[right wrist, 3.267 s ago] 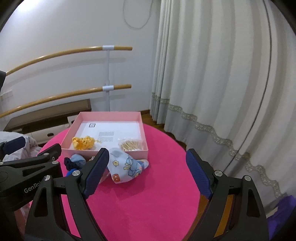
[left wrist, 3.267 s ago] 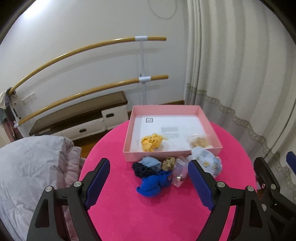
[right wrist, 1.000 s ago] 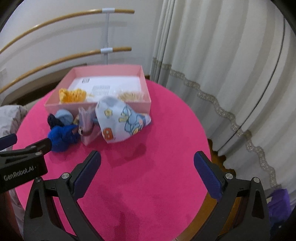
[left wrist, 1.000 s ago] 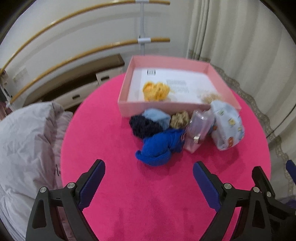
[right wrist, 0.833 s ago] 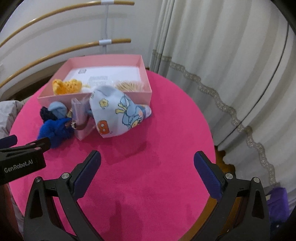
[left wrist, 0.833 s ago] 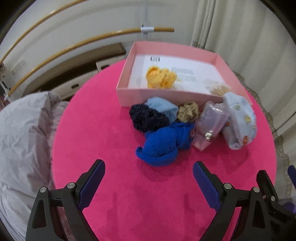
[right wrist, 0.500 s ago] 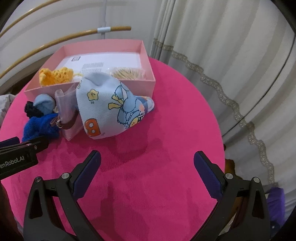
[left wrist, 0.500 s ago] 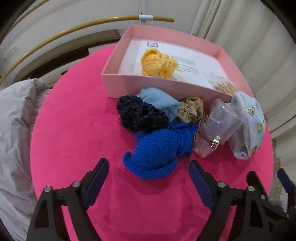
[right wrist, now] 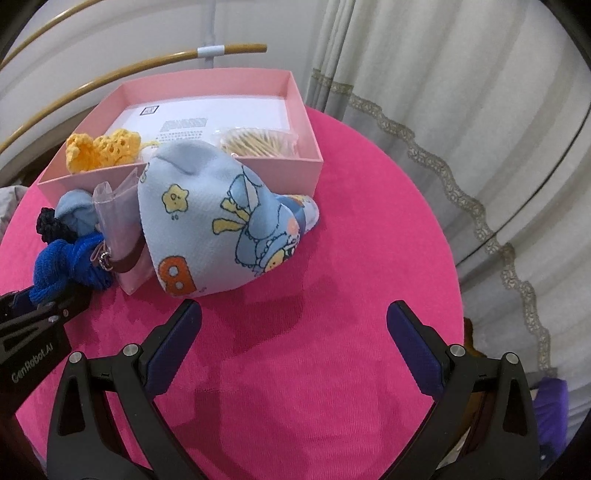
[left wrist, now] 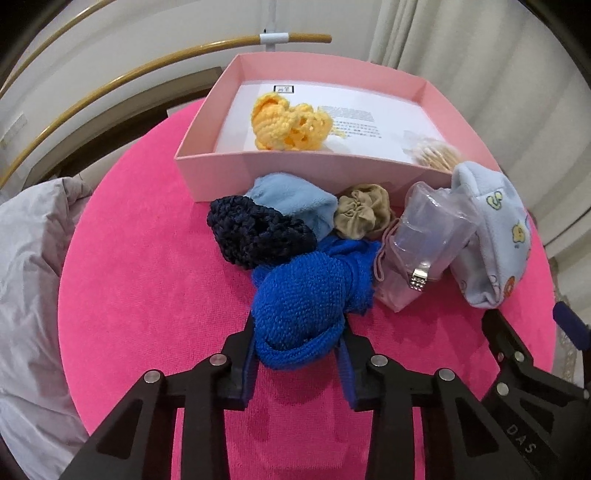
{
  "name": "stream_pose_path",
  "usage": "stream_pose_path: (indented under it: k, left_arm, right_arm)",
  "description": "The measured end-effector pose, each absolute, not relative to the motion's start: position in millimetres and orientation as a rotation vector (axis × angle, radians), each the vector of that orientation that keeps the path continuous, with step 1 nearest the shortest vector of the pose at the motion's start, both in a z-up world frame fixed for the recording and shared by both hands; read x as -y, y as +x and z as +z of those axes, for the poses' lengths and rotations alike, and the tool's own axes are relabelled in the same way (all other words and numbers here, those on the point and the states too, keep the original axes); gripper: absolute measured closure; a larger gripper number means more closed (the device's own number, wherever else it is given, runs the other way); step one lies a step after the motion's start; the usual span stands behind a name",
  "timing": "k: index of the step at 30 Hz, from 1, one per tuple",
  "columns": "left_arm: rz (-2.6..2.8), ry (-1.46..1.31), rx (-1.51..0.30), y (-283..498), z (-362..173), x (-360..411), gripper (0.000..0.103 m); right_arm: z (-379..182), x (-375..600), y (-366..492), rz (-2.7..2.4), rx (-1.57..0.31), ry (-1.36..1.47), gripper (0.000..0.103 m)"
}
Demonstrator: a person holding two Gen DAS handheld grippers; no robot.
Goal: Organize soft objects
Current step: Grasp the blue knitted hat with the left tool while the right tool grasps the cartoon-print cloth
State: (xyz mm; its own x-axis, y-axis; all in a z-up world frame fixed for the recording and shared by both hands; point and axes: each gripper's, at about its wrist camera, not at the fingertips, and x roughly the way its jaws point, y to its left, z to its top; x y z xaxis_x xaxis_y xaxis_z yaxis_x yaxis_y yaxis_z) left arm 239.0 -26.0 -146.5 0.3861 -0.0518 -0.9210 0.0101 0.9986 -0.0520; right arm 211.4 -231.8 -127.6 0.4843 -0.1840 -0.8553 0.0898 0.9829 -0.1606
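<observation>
Closing: left gripper (left wrist: pixel 297 356) jaws, pads pinching blue knit bundle (left wrist: pixel 306 299), prob. gripped
Right gripper (right wrist: pixel 293 345): jaws wide apart, holding nothing, near printed cloth (right wrist: pixel 221 225)
Surface: pink table (right wrist: pixel 351 258)

A round table (left wrist: pixel 147 280) covered in bright pink stood before a white wall (right wrist: pixel 110 33) with two curved wooden rails (left wrist: pixel 110 79). Cream curtains (right wrist: pixel 461 92) with a lace band hung on the right. Crumpled grey bedding (left wrist: pixel 29 277) lay on the left.
</observation>
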Motion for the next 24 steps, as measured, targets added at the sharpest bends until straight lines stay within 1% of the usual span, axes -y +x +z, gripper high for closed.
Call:
stream_pose_path:
  k: [7,12,24]
  left_arm:
    - [-0.028,-0.035,-1.161,221,-133,20,0.07]
    - [-0.013,-0.039,-1.168,213,-130,10,0.07]
    - [-0.034,-0.079,-1.191,225,-136,-5,0.07]
  right_arm:
    - [-121,228,213,-0.161,-1.039,-0.104,0.003]
    - [-124,221,221,-0.128,-1.07,-0.097,0.003]
    - [-124,199,229,-0.025,-1.099,-0.091,0.003]
